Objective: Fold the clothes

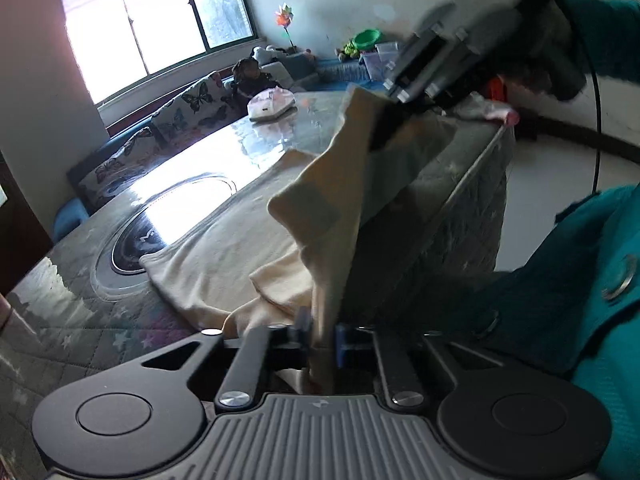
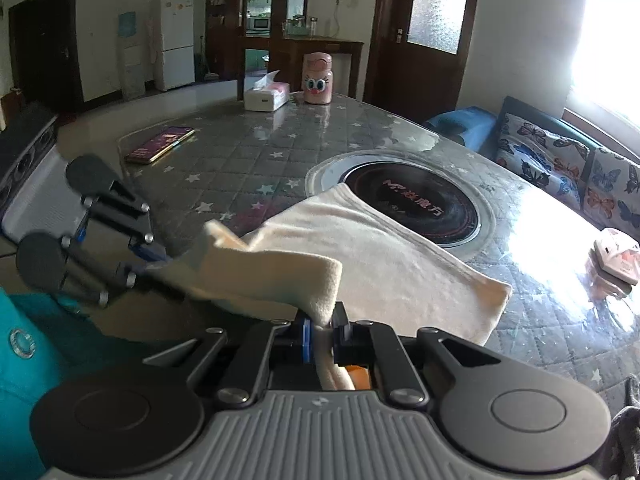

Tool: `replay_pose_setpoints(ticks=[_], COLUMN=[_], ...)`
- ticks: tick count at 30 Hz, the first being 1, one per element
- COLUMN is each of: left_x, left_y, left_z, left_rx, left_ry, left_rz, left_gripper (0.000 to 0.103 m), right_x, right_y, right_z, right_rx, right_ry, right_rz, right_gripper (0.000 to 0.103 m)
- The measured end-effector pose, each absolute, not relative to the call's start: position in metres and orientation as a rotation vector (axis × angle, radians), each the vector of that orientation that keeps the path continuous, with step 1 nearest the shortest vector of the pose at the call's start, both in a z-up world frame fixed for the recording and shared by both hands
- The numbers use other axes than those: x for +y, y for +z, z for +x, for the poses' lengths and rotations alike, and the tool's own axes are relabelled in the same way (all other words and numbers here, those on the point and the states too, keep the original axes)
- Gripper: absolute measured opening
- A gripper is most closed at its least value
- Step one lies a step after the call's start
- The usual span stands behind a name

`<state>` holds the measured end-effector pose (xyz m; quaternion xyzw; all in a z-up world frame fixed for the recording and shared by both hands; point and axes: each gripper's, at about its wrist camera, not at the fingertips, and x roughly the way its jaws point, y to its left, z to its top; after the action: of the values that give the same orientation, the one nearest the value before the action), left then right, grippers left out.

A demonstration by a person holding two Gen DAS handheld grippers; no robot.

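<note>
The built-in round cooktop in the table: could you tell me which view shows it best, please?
The right wrist view: the cooktop sits near centre, its red lettering visible, one edge under the cream garment. The left wrist view shows it oblique and washed out by glare.

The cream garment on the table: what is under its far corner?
The cream garment overlaps the round cooktop set in the table. The covered cooktop edge is hidden.

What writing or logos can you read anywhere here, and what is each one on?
"MF" followed by three red Chinese characters I cannot make out for sure: on the cooktop set in the table.
Phone screen: text too small to read.
Tissue box: a small dark mark, unreadable.
Pink bottle: cartoon eyes only, no words.
Cloth: no print visible.
</note>
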<state>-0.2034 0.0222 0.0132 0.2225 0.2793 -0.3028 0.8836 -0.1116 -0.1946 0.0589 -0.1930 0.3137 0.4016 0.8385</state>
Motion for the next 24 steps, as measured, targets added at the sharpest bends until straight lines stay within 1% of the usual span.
replay_pose_setpoints(ticks=[4, 12, 18, 24], left_x=[0.029, 0.031, 0.039, 0.047], left_y=[0.033, 0.050, 0.038, 0.009], left_z=[-0.202, -0.131, -0.066, -0.011], left_rx=[0.554, 0.483, 0.526, 0.607], left_ry=[-0.647, -0.585, -0.516, -0.449], left_rz=[0.452, 0.446, 0.429, 0.374], left_gripper=[0.011, 0.011, 0.011, 0.011], right_x=[-0.197, -0.194, -0.175, -0.149], right_y=[0.066, 0.076, 0.070, 0.037], right_z=[-0.117, -0.057, 0.010, 0.070], right_rx=[0.654, 0.653, 0.649, 0.696], right_ry=[0.876, 0.821, 0.795, 0.759], right_rz=[-0.421, -0.402, -0.422, -0.396], right_gripper=[0.009, 0.009, 0.009, 0.010])
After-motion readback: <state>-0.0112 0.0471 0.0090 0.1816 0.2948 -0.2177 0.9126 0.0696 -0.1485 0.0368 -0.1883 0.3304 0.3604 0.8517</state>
